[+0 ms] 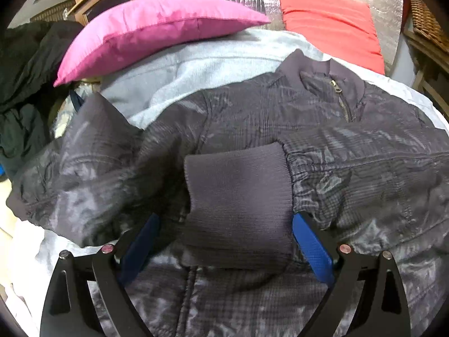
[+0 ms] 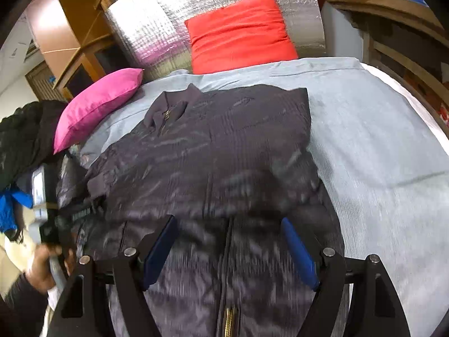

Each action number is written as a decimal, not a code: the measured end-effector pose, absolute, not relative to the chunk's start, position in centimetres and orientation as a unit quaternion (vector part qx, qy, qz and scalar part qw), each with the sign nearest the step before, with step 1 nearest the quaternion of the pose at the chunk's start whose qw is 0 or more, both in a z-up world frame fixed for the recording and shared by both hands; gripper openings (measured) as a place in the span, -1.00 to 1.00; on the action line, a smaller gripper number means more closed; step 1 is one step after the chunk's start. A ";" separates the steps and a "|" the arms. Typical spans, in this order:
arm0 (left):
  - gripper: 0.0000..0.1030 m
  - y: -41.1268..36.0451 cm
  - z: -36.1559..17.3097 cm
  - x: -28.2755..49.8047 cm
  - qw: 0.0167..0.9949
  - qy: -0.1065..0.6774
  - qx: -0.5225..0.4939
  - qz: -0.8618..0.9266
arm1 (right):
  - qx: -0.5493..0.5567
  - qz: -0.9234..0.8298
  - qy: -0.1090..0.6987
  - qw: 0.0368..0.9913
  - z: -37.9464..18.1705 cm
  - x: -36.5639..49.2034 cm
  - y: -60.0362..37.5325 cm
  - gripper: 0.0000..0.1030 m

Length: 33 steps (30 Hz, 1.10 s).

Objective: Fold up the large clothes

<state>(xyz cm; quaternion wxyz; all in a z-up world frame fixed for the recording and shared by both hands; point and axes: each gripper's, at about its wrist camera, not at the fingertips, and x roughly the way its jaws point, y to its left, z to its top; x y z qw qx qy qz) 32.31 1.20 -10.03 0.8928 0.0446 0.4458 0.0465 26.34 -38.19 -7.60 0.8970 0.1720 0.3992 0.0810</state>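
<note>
gaping left tongs (image 1: 224, 236) astride jacket (image 1: 280, 118) cuff (image 1: 235, 196), right tongs (image 2: 228, 243) gaping; no readable writing

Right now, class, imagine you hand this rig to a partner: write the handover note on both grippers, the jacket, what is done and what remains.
Left gripper: jaws wide either side of the ribbed cuff, not pinching it.
Right gripper: open, empty, above the jacket front zip.
Jacket lies zipped, front up, on the grey bedspread, collar toward the pillows.
Done: one sleeve laid across the chest, the other side tucked in.
Left: fold the body up.
</note>
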 end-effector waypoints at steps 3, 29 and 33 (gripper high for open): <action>0.88 2.2 -8.5 30.5 0.901 0.430 0.041 0.048 | 0.160 0.078 0.385 0.906 -8.0 22.9 -37.8 0.55; 0.88 19.2 -4.4 12.5 0.901 0.400 -0.128 0.112 | 0.167 0.020 0.360 0.918 -9.8 4.3 -36.3 0.55; 0.88 23.7 -6.1 12.0 0.886 0.400 -0.201 0.118 | 0.168 0.003 0.358 0.919 -9.3 3.4 -37.0 0.55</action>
